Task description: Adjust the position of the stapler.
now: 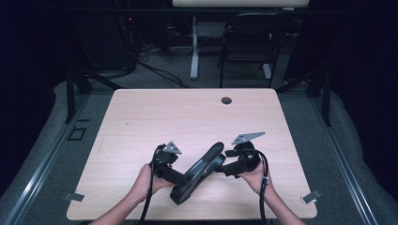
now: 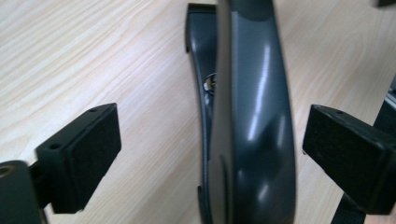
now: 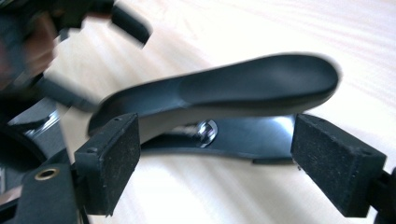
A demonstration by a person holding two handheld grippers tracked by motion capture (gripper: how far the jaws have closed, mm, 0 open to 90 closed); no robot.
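My left tongs [image 1: 180, 177] and right tongs [image 1: 224, 168] both stand released, flanking the dark stapler [image 1: 197, 172] lying on the tabletop [image 1: 155, 117].

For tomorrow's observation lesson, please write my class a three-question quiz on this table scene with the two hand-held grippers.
1. True or false: the left gripper clamps the long dark grey plastic tool.
2. What does the tool rest on?
3. The right gripper has its jaws: A) shut on the tool, B) open on either side of it, C) far from it.

Key: 1. False, both pads stand clear. 2. The light wooden table. 3. B.
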